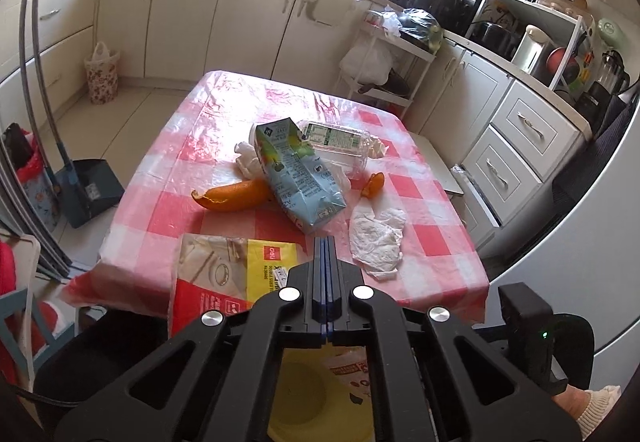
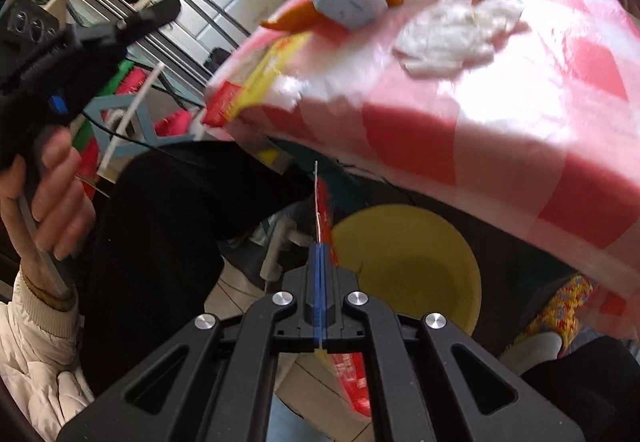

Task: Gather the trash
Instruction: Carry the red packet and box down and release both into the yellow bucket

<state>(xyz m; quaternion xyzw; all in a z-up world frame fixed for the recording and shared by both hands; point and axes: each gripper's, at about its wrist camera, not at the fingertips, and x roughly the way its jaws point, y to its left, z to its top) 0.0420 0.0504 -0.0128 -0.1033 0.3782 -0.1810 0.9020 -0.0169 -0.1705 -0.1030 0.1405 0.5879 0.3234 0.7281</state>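
Red wrapper (image 2: pixel 323 210) pinched edge-on in the clenched right gripper (image 2: pixel 320 254), directly above the yellow bin (image 2: pixel 408 262).
Thin, light, floppy film; best held by its edge. Left gripper (image 1: pixel 327 242) clenched empty, yellow packet (image 1: pixel 240 270) just left.

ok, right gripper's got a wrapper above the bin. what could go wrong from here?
1. The red wrapper pinched in the right gripper hangs by the yellow bin's left rim, not over its middle. Released here, it may land on the floor.
2. The yellow-red packet overhangs the table edge, so the shut left gripper could knock it off.
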